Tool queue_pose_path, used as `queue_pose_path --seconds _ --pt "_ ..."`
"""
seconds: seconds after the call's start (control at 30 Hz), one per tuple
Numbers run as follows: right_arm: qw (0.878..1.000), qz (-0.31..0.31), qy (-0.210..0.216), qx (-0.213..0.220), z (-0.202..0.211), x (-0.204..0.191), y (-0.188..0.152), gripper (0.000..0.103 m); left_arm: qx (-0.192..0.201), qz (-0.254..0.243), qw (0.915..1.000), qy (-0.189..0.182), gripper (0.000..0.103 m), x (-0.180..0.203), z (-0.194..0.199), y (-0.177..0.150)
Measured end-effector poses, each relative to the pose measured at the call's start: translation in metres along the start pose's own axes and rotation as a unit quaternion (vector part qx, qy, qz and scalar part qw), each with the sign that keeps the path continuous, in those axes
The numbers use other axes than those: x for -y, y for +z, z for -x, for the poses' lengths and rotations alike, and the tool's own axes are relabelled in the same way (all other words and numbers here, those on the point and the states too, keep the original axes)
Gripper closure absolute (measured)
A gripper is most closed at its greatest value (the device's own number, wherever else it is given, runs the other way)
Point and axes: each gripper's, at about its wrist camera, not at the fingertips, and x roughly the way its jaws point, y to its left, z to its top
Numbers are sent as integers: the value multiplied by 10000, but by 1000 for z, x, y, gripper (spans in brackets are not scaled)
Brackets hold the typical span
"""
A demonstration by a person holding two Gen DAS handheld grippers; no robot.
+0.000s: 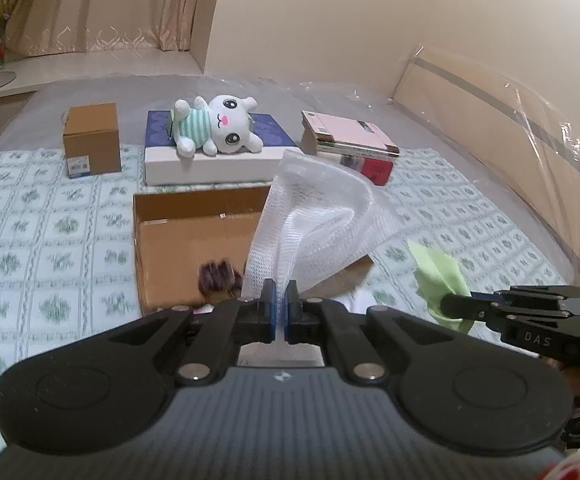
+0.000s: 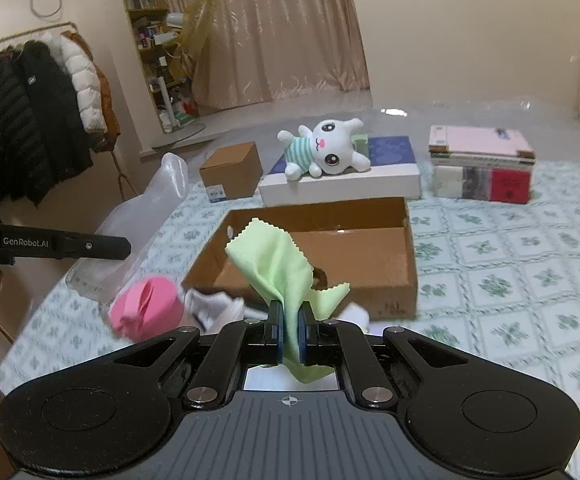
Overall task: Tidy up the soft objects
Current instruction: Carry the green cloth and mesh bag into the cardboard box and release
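My left gripper [image 1: 280, 304] is shut on a white mesh bag [image 1: 317, 220] and holds it up over the near right part of an open cardboard box [image 1: 194, 240]. My right gripper [image 2: 290, 334] is shut on a light green cloth [image 2: 282, 264], held in front of the same box [image 2: 369, 248]. The mesh bag also shows in the right wrist view [image 2: 146, 216], and the green cloth in the left wrist view [image 1: 441, 276]. A pink soft item [image 2: 146, 312] and white socks [image 2: 214, 308] lie on the bedspread before the box. A dark fuzzy item [image 1: 218, 276] lies in the box.
A white plush toy [image 1: 218, 128] lies on a blue and white flat box [image 1: 210, 160] behind the open box. A small closed carton [image 1: 92, 140] stands to its left, a stack of books [image 1: 349, 144] to its right. Coats [image 2: 30, 120] hang at left.
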Motion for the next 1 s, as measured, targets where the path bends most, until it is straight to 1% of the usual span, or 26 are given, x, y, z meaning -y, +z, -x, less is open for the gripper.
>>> queue_pose_path --seconds 0.17,0.3,0.37,0.47,0.6,0.8,0.87,0.9,0.93,0.97,1.0 --pt "9999 85 -81 -120 -43 24 37 96 -130 -3 9999 66 101 -23 -39 45" --pt "9993 275 -141 -210 -77 35 57 96 -160 -380 9987 301 101 -31 -68 73" --pt "9989 348 -158 -284 -97 40 65 96 -283 -504 9976 375 101 -37 -89 82" --pt "9983 399 -178 -396 -124 48 70 96 -521 -540 9964 388 101 -49 -123 86" --pt "9975 378 -169 -571 -155 59 72 96 -820 -538 9945 375 101 -59 -162 80" --pt "9955 401 -209 -832 -191 74 68 96 -1138 -485 9917 365 100 -69 -206 68" --pt "9952 372 -228 -874 -199 79 67 96 -1236 -493 9902 434 97 -72 -217 66" --pt "9951 361 -240 -884 -203 81 68 96 -1267 -491 9896 483 93 -74 -221 65" --pt "9951 355 -263 -887 -206 82 68 96 -1274 -471 9894 522 86 -75 -224 65" --pt "9953 350 -275 -857 -209 84 68 96 -1281 -444 9893 541 80 -77 -226 65" --pt "9956 342 -262 -833 -211 85 69 95 -1278 -422 9894 545 70 -79 -227 65"
